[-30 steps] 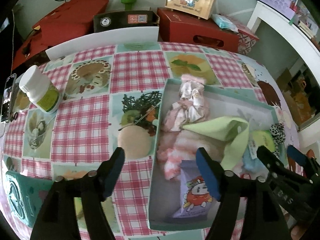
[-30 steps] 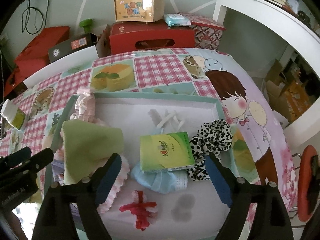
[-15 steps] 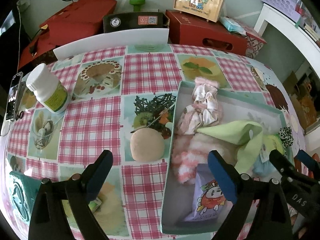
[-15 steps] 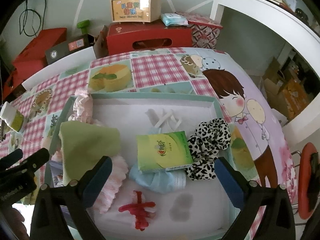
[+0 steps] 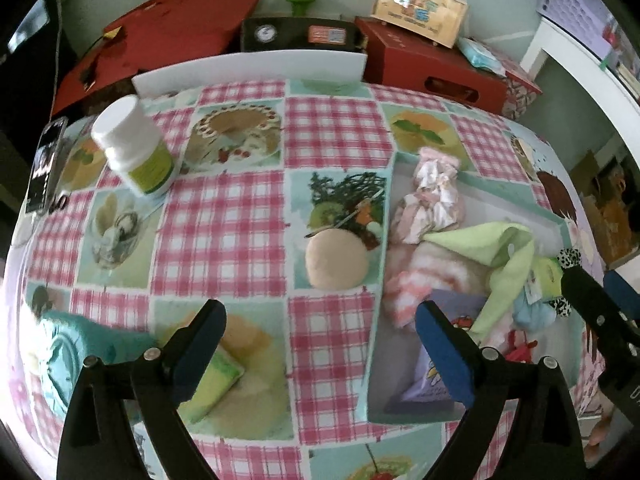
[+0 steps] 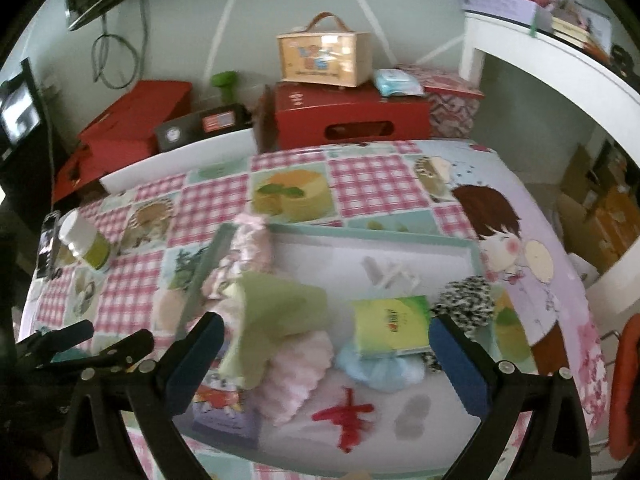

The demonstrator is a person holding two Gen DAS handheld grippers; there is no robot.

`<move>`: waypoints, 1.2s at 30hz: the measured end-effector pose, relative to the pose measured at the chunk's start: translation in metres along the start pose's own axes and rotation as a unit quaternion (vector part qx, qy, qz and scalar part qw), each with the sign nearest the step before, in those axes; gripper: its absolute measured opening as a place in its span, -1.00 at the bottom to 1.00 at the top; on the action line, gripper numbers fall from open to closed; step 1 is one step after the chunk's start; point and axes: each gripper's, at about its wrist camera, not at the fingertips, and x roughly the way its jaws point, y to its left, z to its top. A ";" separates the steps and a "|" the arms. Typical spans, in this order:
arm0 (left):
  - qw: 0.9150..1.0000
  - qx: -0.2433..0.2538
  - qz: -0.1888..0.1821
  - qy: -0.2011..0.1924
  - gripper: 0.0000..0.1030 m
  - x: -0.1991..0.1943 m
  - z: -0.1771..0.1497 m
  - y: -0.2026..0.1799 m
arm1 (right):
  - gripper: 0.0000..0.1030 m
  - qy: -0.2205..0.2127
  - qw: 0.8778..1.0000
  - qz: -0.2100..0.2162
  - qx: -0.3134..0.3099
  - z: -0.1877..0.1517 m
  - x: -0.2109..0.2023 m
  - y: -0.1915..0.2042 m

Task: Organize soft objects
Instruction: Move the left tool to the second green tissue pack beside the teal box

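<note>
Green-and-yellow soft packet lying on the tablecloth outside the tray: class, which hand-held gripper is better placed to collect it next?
Probably left. The left hand-held gripper is open, with the packet lying just under its left finger. The right hand-held gripper hangs open over the tray.

Soft, dim daylight fills both fisheye views, brightest at the table's (image 5: 224,216) left edge, where the cloth washes out white. Straight lines bow toward black corners. Motion blur smears the right wrist view, softening the tray's (image 6: 400,236) contents; shadows stay faint.
</note>
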 end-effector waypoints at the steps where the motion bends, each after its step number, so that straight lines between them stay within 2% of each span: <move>1: 1.000 -0.004 0.001 0.000 0.86 -0.001 -0.001 0.003 | 1.00 0.001 1.000 0.004 -0.004 0.000 0.000 0.004; 6: 0.999 -0.038 0.010 0.001 0.85 -0.002 -0.010 0.026 | 1.00 0.007 1.000 0.011 -0.023 -0.002 0.003 0.018; 12: 0.997 -0.069 0.018 0.005 0.85 -0.001 -0.021 0.046 | 1.00 0.007 0.998 0.042 -0.038 -0.004 0.004 0.033; 17: 0.997 -0.077 0.026 0.010 0.85 0.000 -0.031 0.051 | 1.00 0.012 0.997 0.045 -0.055 -0.006 0.006 0.045; 25: 0.995 -0.096 0.009 0.024 0.85 -0.001 -0.049 0.058 | 1.00 0.013 0.997 0.049 -0.064 -0.007 0.007 0.050; 29: 0.995 -0.100 0.012 0.029 0.85 -0.001 -0.058 0.060 | 1.00 0.014 0.997 0.050 -0.064 -0.007 0.008 0.050; 36: 0.989 -0.131 0.017 0.060 0.85 0.012 -0.076 0.072 | 1.00 0.015 0.997 0.050 -0.063 -0.008 0.008 0.050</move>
